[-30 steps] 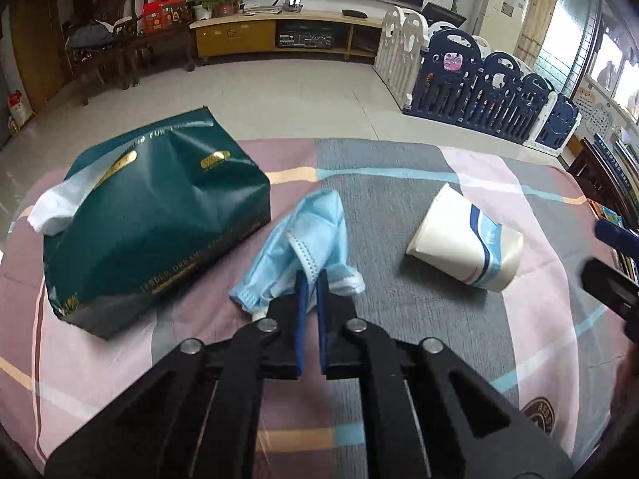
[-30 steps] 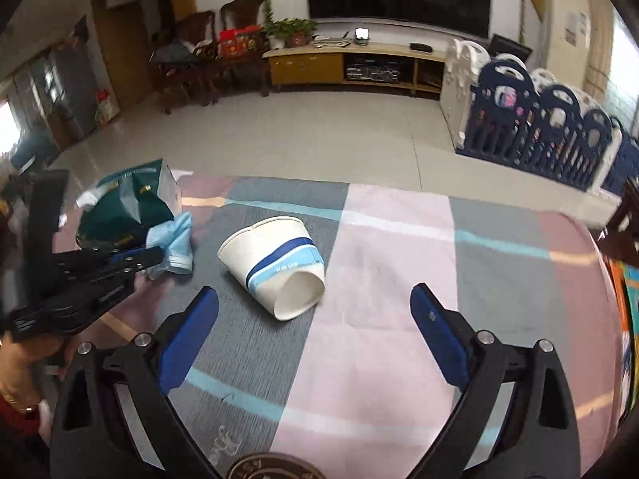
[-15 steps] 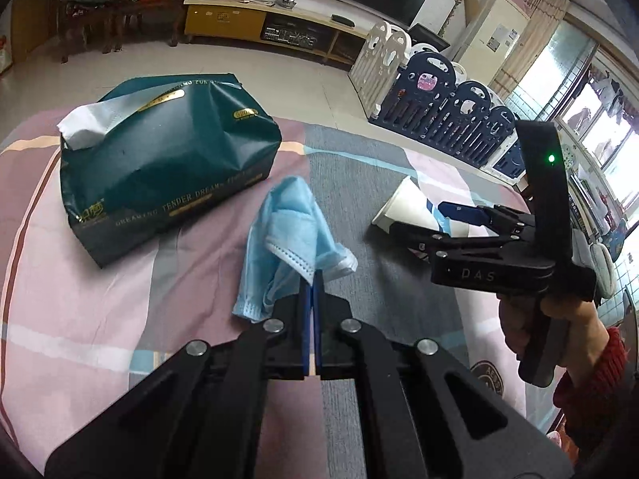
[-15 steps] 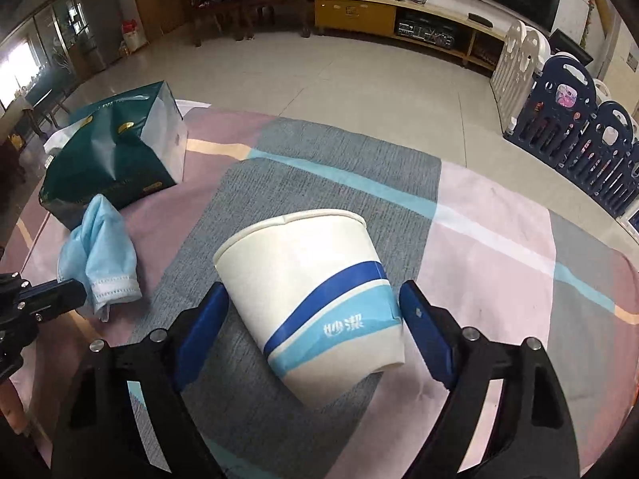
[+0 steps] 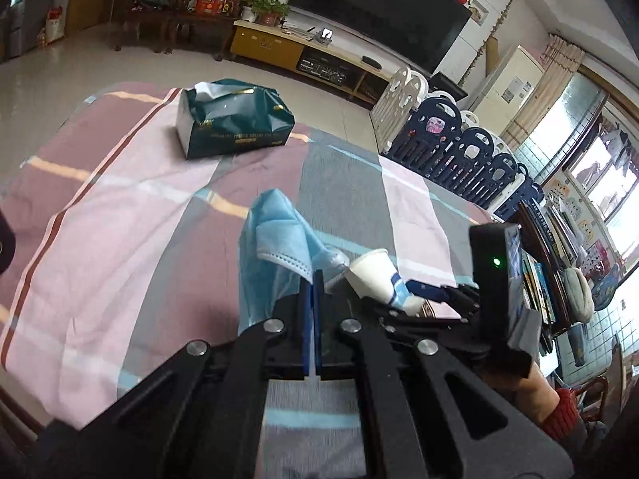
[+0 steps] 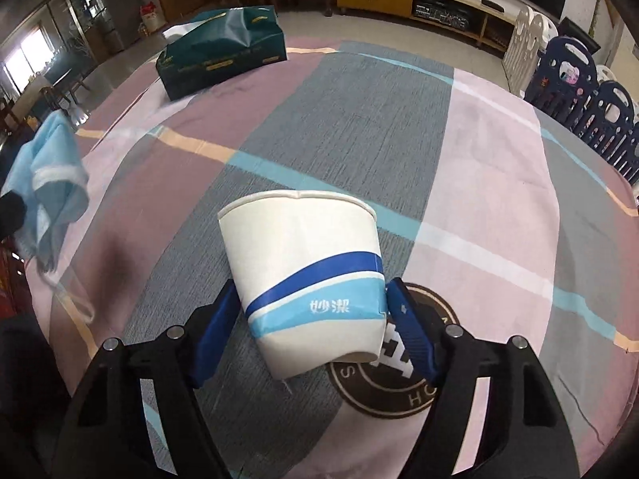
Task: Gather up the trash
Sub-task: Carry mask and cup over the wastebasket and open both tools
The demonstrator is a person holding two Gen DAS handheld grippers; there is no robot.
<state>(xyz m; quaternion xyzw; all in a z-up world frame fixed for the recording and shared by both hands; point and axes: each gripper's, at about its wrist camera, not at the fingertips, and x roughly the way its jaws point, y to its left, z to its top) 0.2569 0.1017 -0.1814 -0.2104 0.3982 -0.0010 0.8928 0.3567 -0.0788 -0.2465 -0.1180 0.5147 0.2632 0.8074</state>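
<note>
The paper cup (image 6: pixel 307 275) is lying on its side on the surface, base toward our right tongs (image 6: pixel 311 319), rim toward the tissue pack (image 6: pixel 223 52); the jaws, just closing, are pressing its base. Our left tongs (image 5: pixel 312 291) are pinching the face mask (image 5: pixel 275 239) shut.

Face mask (image 5: pixel 275 239): lower part hidden behind left claw (image 5: pixel 312 279). Paper cup (image 6: pixel 307 279): mouth faces away, inside unseen. Tissue pack (image 5: pixel 233 117) lettering too small to read.
</note>
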